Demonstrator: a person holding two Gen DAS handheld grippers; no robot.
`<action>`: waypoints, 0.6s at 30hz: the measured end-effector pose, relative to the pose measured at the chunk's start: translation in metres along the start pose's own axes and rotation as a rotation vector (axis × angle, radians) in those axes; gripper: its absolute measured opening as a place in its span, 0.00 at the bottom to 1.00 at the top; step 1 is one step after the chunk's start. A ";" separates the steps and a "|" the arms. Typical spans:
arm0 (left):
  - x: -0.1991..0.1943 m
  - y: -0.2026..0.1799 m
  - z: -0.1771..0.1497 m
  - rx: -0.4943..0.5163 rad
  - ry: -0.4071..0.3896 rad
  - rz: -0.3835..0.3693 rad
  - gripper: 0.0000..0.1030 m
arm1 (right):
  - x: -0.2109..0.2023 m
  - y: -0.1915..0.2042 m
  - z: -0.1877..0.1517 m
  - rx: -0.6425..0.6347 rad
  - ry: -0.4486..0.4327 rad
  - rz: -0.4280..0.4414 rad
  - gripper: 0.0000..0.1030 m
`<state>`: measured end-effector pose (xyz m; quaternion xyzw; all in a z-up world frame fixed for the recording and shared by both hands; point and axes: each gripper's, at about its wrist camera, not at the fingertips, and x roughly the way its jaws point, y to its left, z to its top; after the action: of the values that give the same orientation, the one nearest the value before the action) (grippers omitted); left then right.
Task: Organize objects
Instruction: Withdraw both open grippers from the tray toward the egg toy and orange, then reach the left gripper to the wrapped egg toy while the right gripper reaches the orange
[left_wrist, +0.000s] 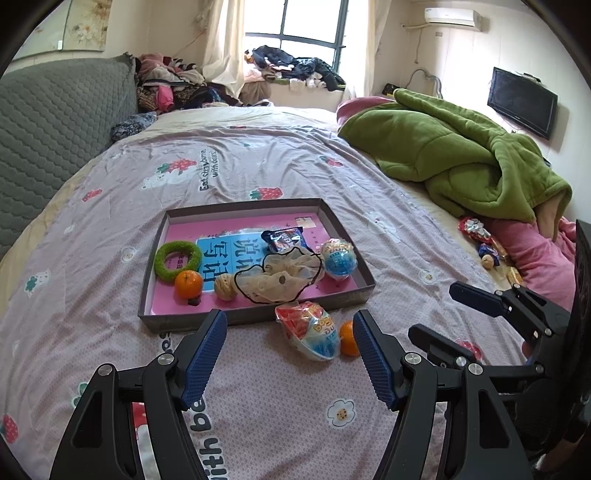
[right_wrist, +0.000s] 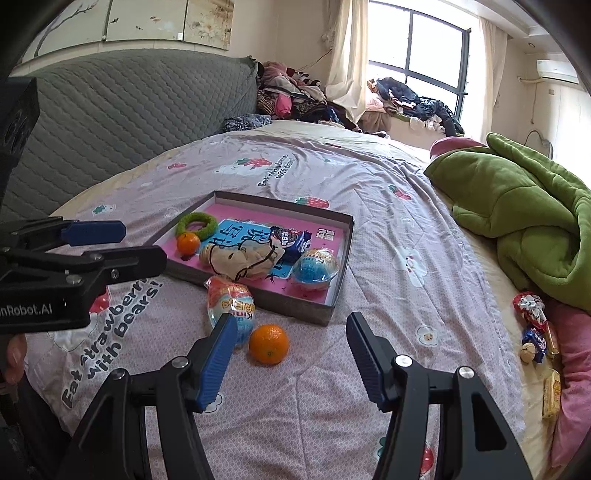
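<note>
Altogether two oranges (right_wrist: 268, 343), two toy eggs (right_wrist: 231, 308), one tray (right_wrist: 291, 304), both grippers empty

Tangerine (right_wrist: 268, 343) before tray (right_wrist: 334, 306)

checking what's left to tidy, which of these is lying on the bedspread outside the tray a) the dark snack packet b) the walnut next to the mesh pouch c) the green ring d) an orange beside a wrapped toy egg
d: one orange sits on the bedspread beside a wrapped toy egg, just outside the tray; the other listed items lie inside it.
</note>
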<state>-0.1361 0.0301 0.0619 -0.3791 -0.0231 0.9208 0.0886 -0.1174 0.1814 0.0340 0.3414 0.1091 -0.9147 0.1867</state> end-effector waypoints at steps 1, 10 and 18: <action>0.002 0.000 0.000 -0.003 0.003 0.000 0.70 | 0.002 0.000 -0.001 -0.002 0.004 0.003 0.59; 0.015 0.001 -0.006 -0.007 0.032 0.000 0.70 | 0.014 0.003 -0.014 -0.010 0.025 0.021 0.59; 0.021 -0.002 -0.010 -0.003 0.048 0.002 0.70 | 0.024 0.003 -0.026 -0.007 0.058 0.029 0.59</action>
<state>-0.1437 0.0356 0.0406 -0.4012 -0.0218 0.9116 0.0875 -0.1182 0.1808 -0.0015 0.3687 0.1127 -0.9013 0.1978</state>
